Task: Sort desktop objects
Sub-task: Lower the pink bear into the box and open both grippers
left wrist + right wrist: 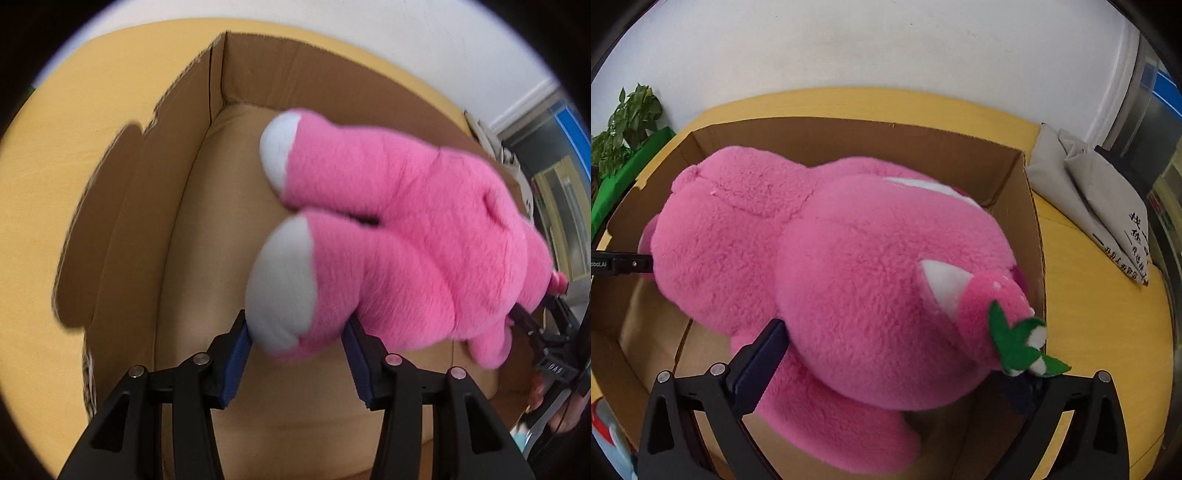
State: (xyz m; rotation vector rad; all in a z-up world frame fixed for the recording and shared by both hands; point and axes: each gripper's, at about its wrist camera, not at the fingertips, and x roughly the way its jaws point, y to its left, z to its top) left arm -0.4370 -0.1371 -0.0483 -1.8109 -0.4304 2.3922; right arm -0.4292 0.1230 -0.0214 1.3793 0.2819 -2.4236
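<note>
on the left, the left gripper pinches one foot of the pink plush bear, its blue pads pressed against the pink leg just behind the white sole. the bear hangs over the open cardboard box, which stands on a yellow table. the second white-soled foot sits just above the gripped one. further right, the right gripper is spread wide around the bear's head, one dark pad touching the fur on its left side and the other hidden beneath the strawberry-tipped ear, so a firm grip cannot be confirmed. at the far right, a folded grey bag lies on the table beside the box.
</note>
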